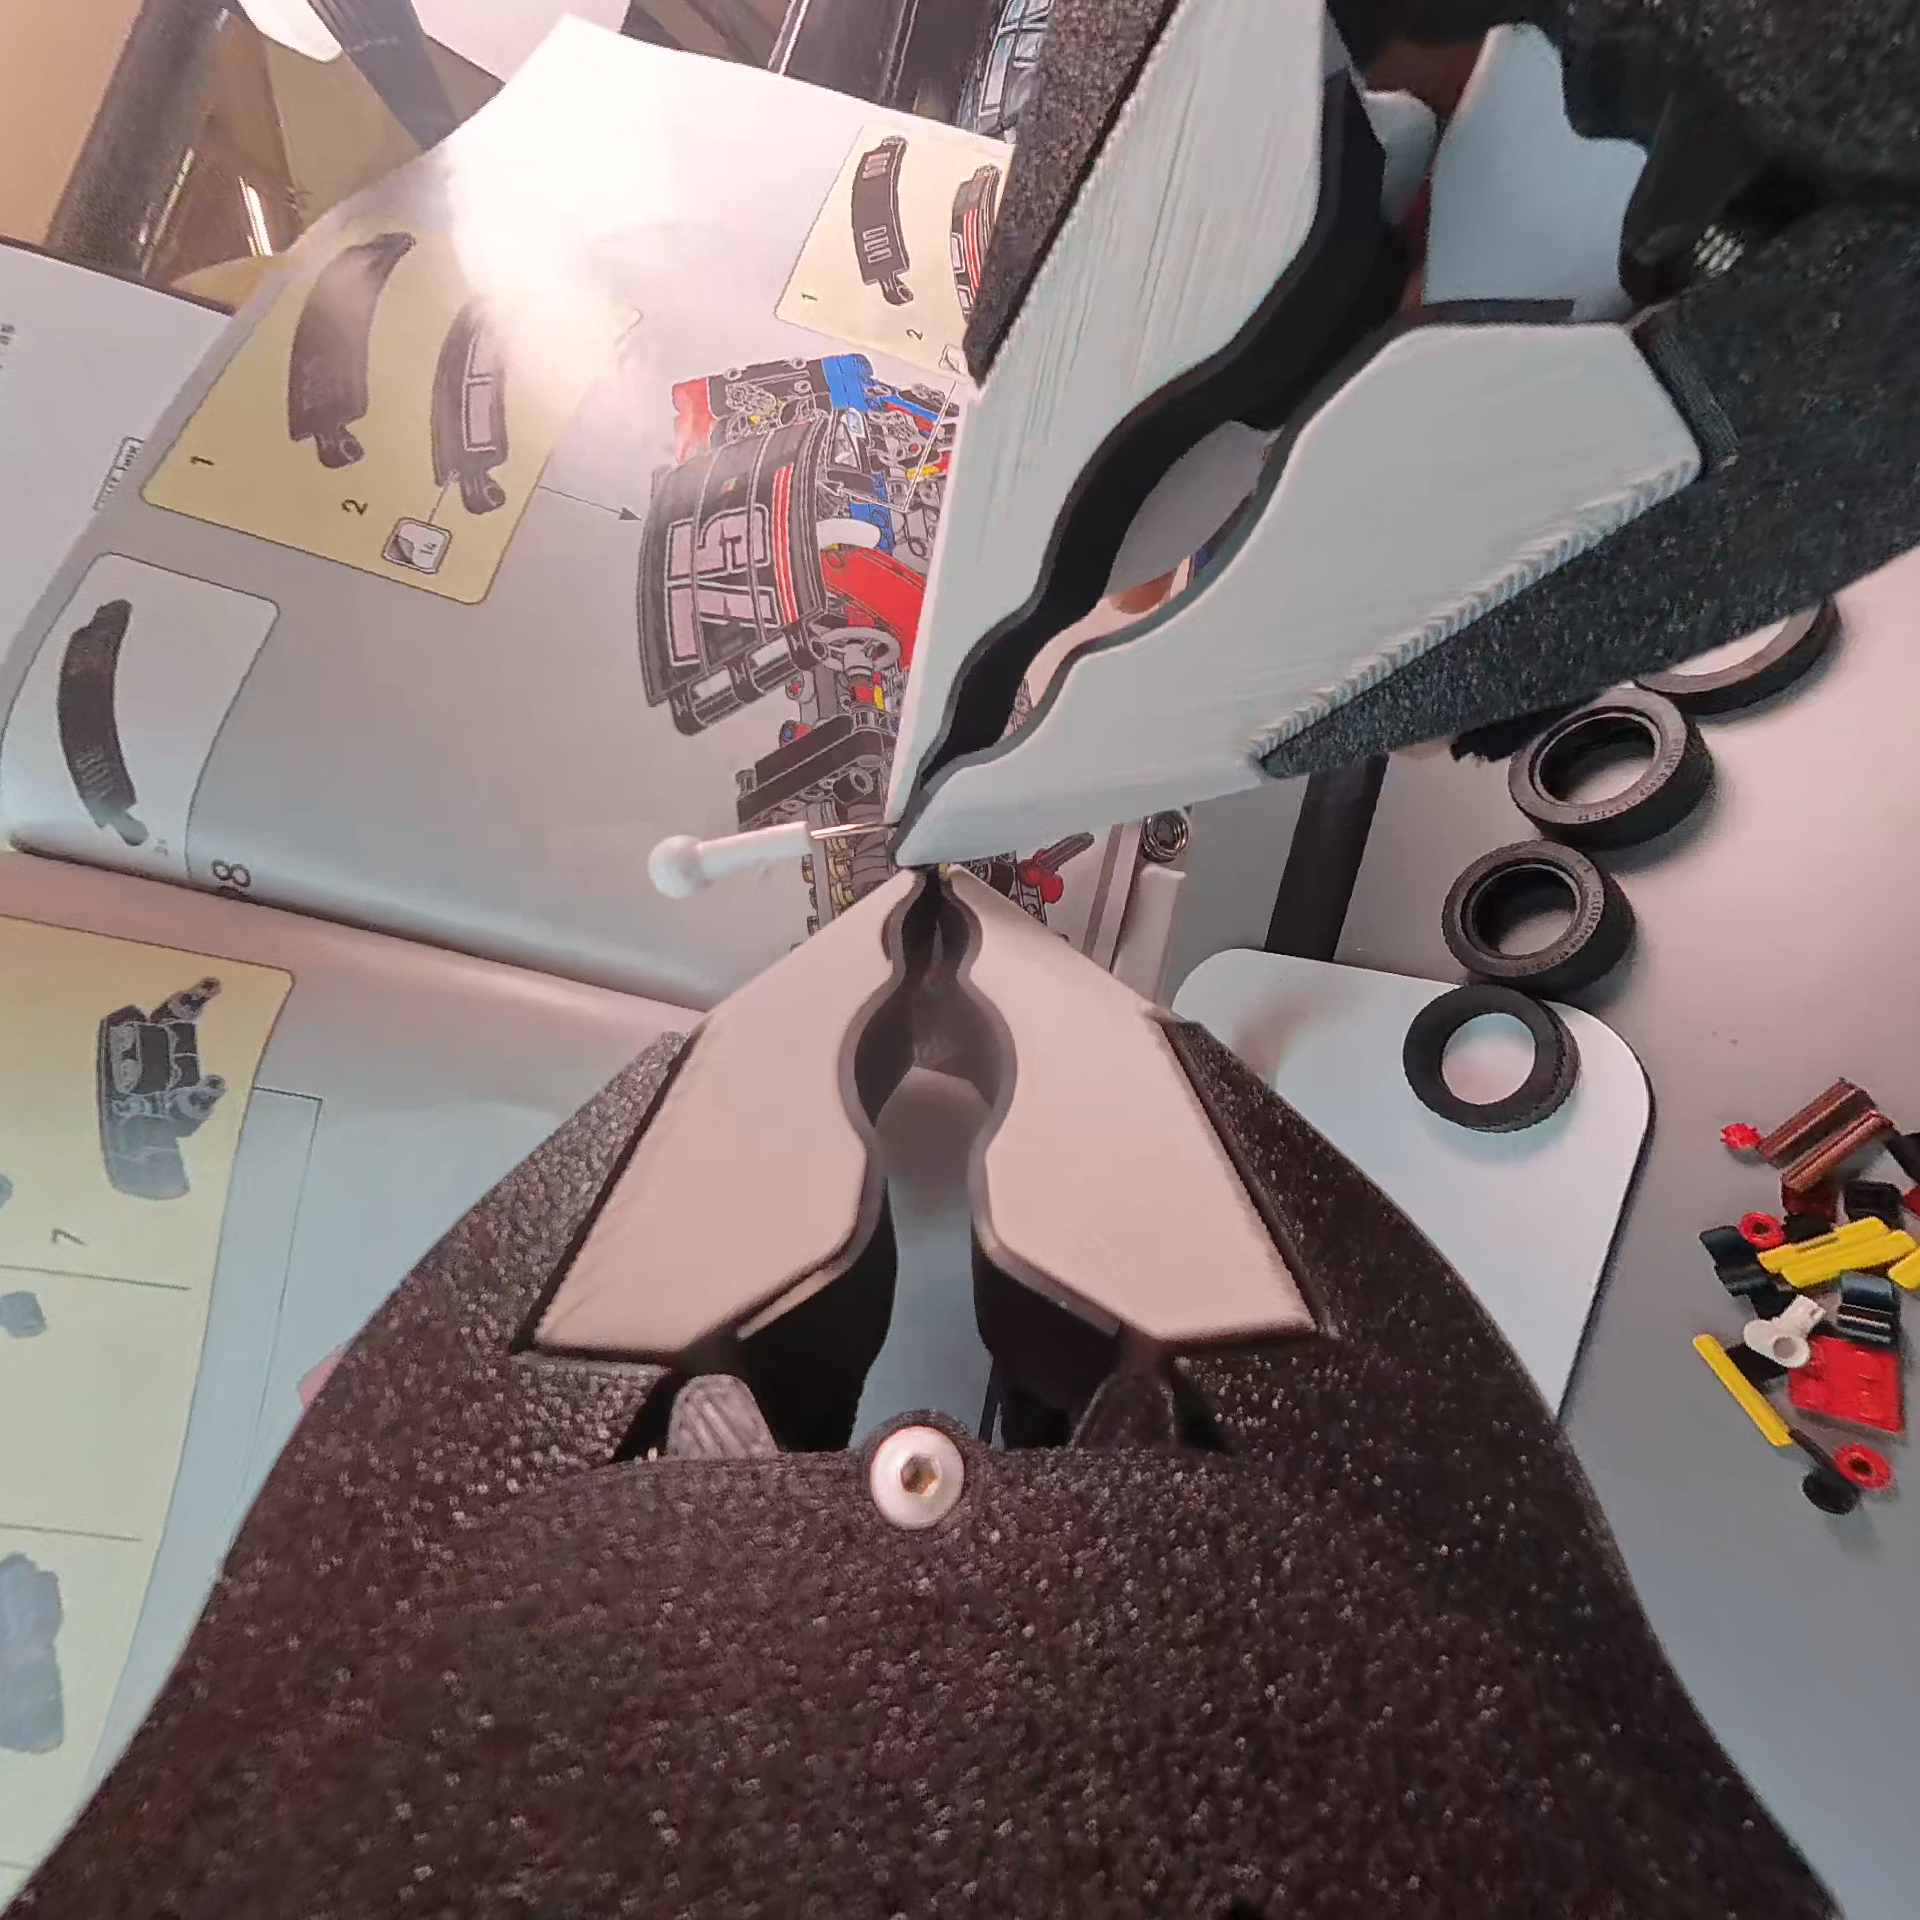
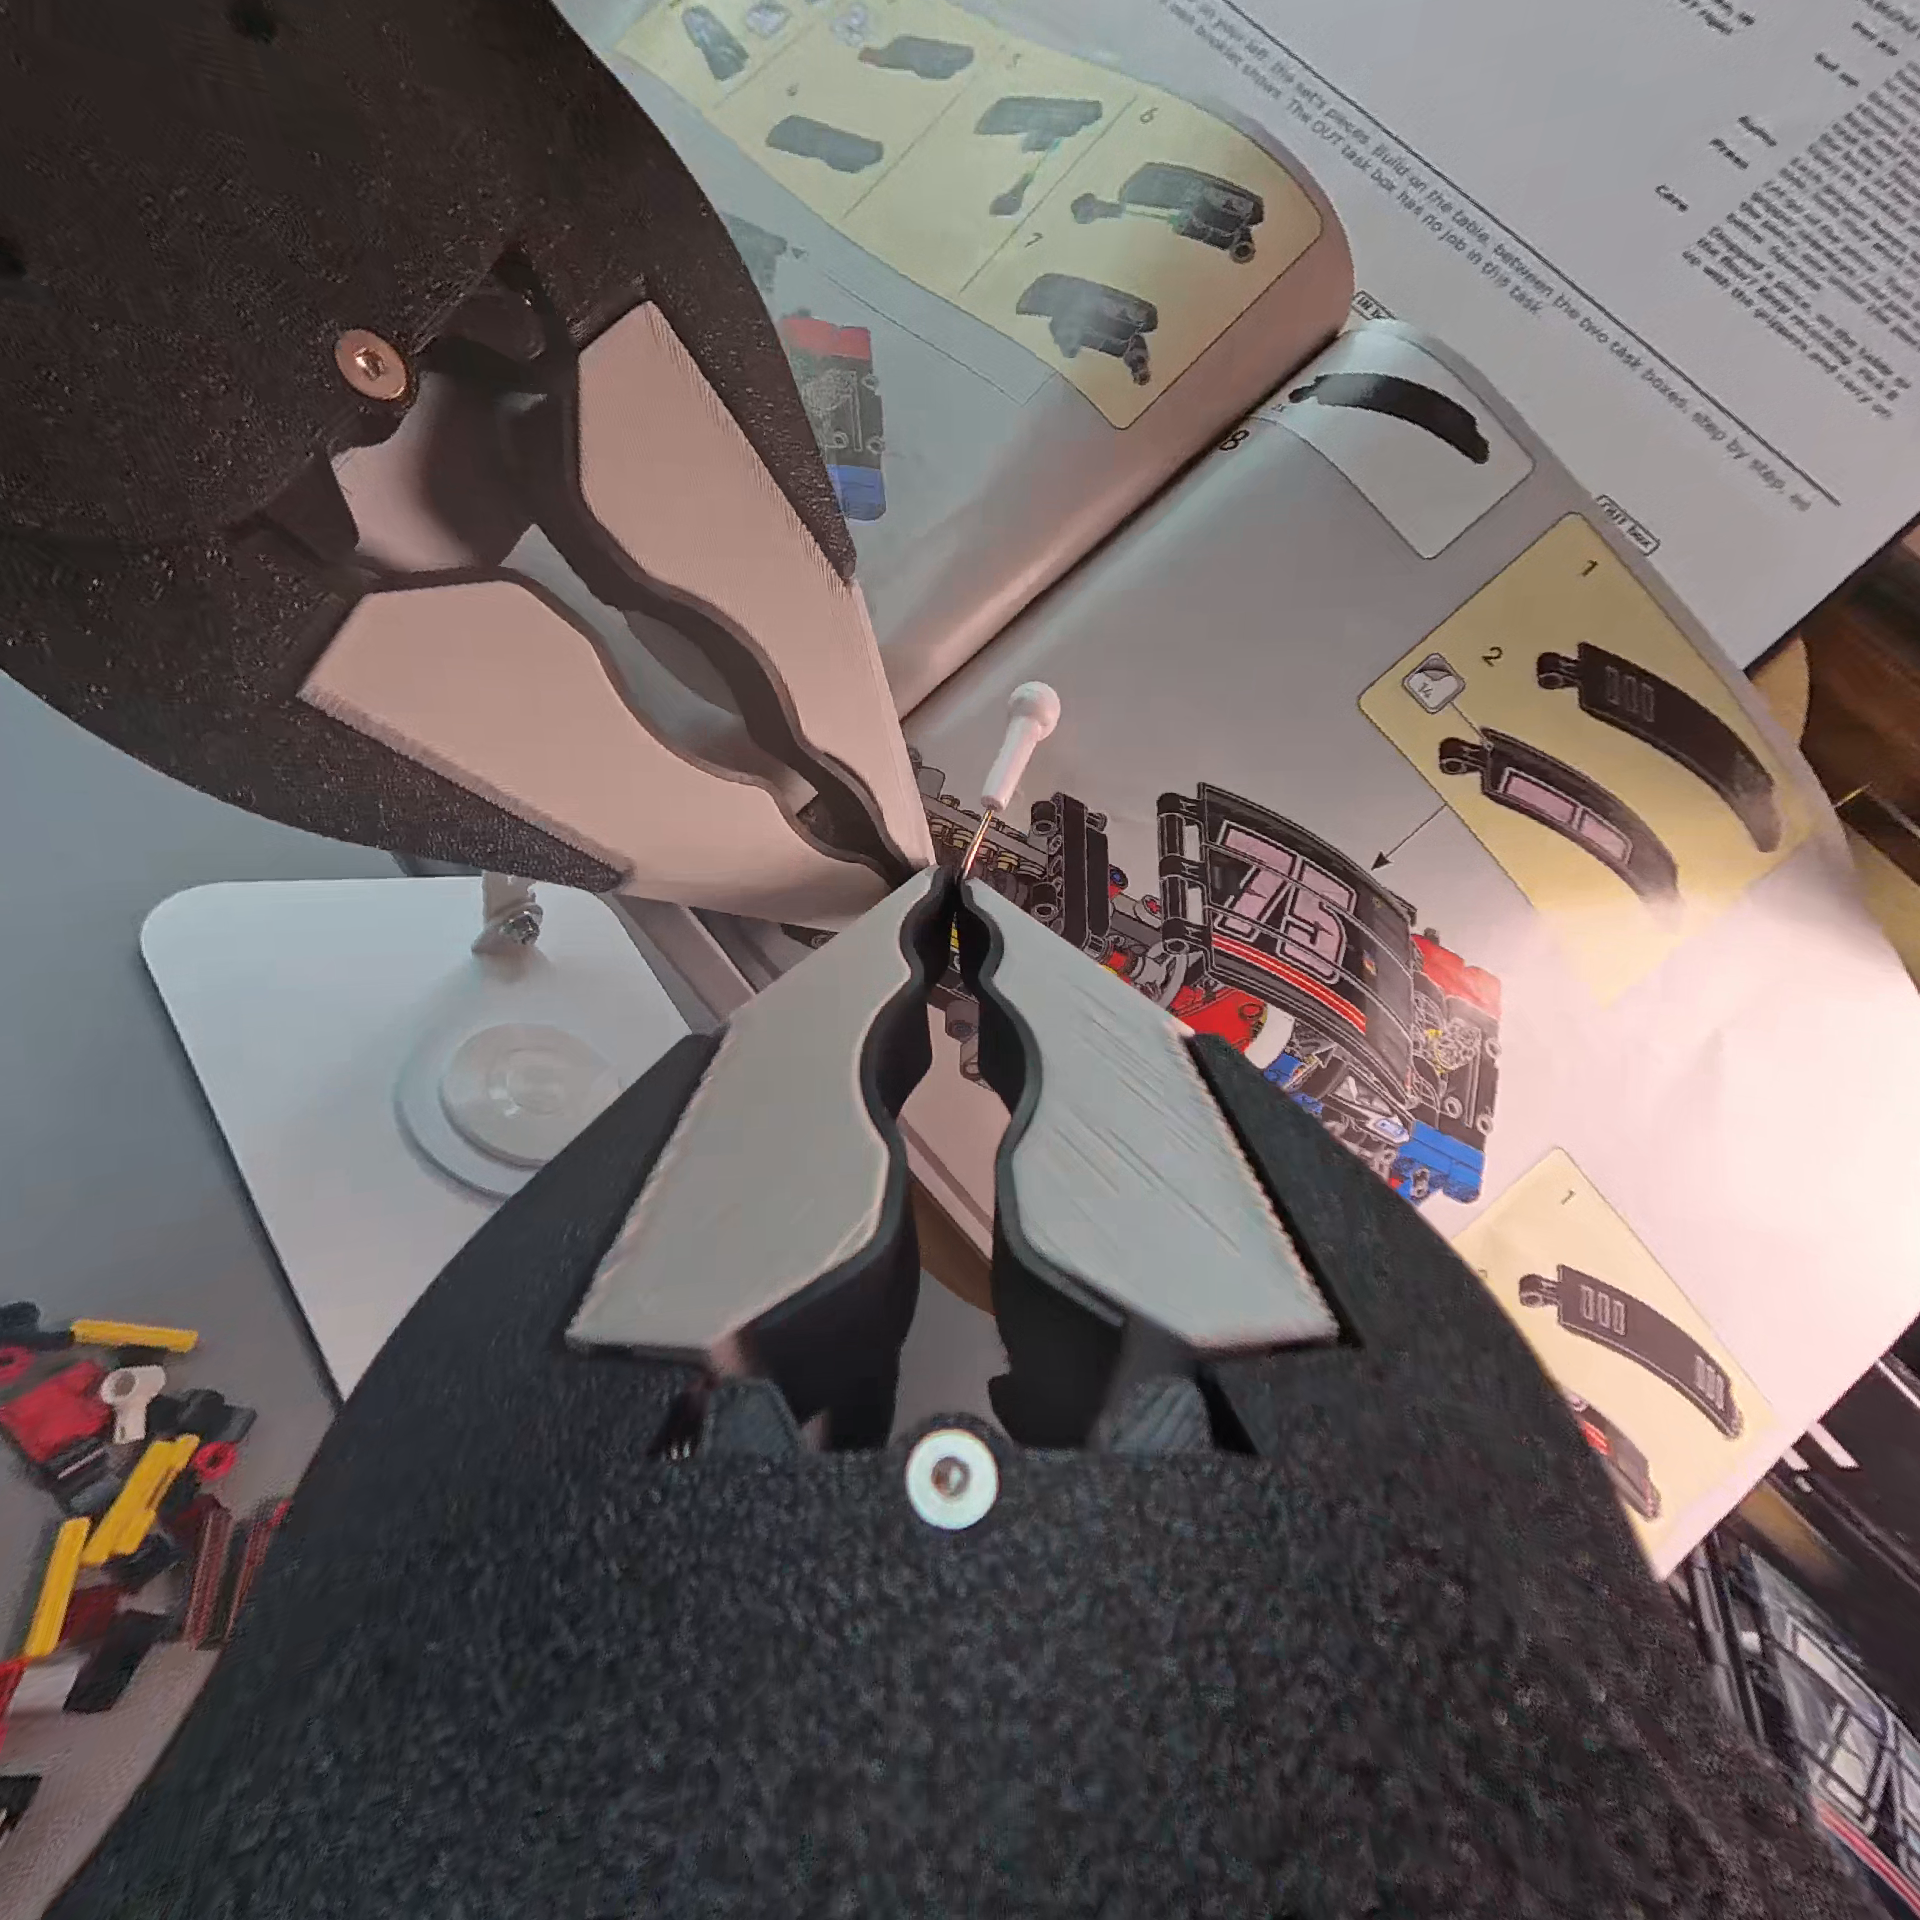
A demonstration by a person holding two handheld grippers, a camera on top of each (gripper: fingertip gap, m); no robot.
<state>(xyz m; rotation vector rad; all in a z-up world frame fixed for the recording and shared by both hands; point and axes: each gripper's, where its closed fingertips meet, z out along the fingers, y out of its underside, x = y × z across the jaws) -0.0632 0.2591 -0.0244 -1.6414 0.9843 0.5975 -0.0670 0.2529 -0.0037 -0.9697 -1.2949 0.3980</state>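
My left gripper (image 1: 930,883) and my right gripper (image 2: 951,883) meet tip to tip above an open picture instruction booklet (image 1: 468,675). Both have their jaws pressed together. The right gripper holds the thin metal shaft of a white-headed pin (image 2: 1013,743); the white head sticks out beyond the tips. In the left wrist view the pin (image 1: 727,854) juts left from the right gripper (image 1: 902,831), which comes in from the upper right. In the right wrist view the left gripper (image 2: 916,857) comes in from the upper left. I see nothing clearly between the left gripper's tips.
Three black toy tyres (image 1: 1610,769) lie to the right on the grey table. A pile of small red, yellow and black bricks (image 1: 1829,1299) lies near them and shows in the right wrist view (image 2: 114,1455). A white base plate (image 2: 312,1039) holds the booklet stand. A printed sheet (image 2: 1558,156) lies behind.
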